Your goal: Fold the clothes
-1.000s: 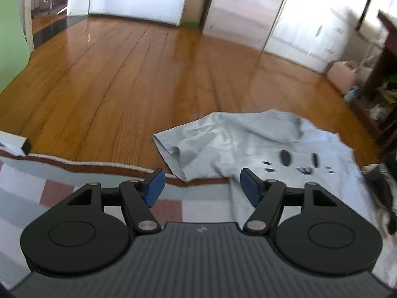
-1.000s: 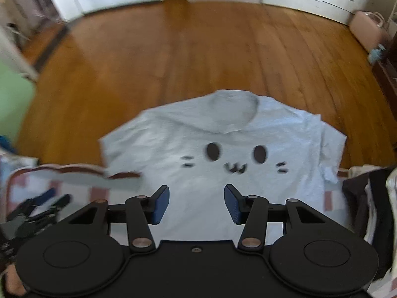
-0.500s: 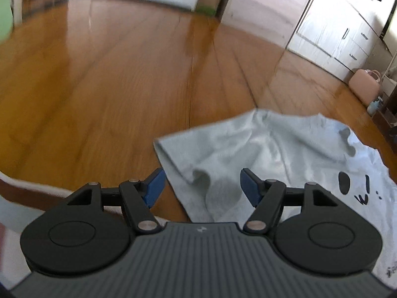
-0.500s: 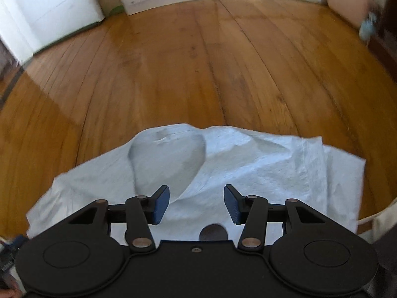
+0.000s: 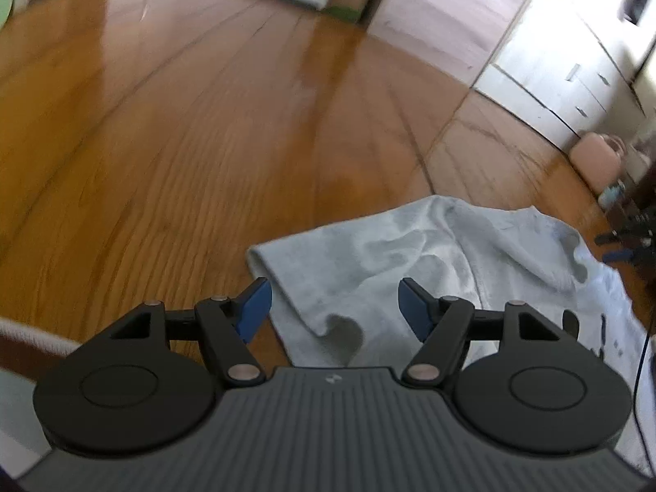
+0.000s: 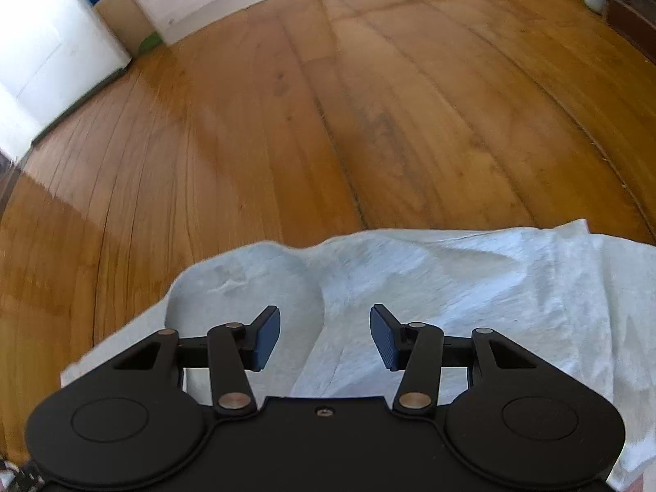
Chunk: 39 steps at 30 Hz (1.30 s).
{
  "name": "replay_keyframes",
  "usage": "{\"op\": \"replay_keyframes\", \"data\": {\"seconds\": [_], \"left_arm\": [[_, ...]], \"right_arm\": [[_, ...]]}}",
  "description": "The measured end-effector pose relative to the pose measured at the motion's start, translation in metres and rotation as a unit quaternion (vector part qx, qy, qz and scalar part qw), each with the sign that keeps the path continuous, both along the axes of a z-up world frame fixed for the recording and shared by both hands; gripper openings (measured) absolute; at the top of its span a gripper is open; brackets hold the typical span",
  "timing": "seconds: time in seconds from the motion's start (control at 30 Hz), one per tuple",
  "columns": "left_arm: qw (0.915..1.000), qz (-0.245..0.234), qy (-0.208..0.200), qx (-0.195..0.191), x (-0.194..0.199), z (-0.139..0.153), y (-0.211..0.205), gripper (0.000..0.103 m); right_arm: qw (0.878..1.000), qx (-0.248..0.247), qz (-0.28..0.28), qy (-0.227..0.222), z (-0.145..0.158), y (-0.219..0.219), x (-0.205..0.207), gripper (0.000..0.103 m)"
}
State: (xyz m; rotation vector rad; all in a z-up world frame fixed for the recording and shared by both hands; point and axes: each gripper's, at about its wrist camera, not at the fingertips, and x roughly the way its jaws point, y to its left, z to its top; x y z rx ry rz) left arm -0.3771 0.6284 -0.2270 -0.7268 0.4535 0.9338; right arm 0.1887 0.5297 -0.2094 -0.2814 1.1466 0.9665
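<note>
A pale grey cotton T-shirt (image 6: 451,287) lies spread on the glossy honey-brown plank floor (image 6: 328,123). Beyond it stand white cabinets (image 5: 574,61); a pink bag (image 5: 596,160) sits to its right. Both the left hand-held gripper (image 5: 334,307) and right hand-held gripper (image 6: 325,336) hover released over the shirt.

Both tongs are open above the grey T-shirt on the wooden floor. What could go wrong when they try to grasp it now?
1. The left tongs straddle the sleeve's edge; one finger may close on bare floor and miss the cloth.
2. The right tongs hang near the collar, where layers overlap; they may pinch only the top layer, so the T-shirt could fold unevenly.
</note>
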Motion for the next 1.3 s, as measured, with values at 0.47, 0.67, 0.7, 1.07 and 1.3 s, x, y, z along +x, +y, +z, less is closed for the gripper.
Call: {"op": "replay_keyframes", "data": {"seconds": [0.47,0.67,0.7,1.07,1.3], "left_arm": [[0.9957,-0.079,0.018,0.046,0.031,-0.017,0.016,0.003],[0.9905,-0.031,0.083,0.105,0.037,0.004,0.041,0.002],[0.9908,-0.014,0.085,0.104,0.034,0.009,0.047,0.002],[0.9967,0.022,0.059,0.05,0.025,-0.009,0.055,0.003],[0.9907,0.077,0.105,0.041,0.011,-0.013,0.064,0.003]], "right_arm": [[0.99,-0.052,0.042,-0.125,-0.036,0.051,-0.003,0.019],[0.979,-0.058,0.062,-0.184,-0.016,0.078,0.029,0.007],[0.982,-0.061,0.054,-0.171,-0.014,0.081,0.037,0.007],[0.997,-0.041,-0.063,-0.024,-0.003,0.087,0.05,0.018],[0.986,-0.162,0.013,0.047,-0.008,0.096,0.072,0.055]]}}
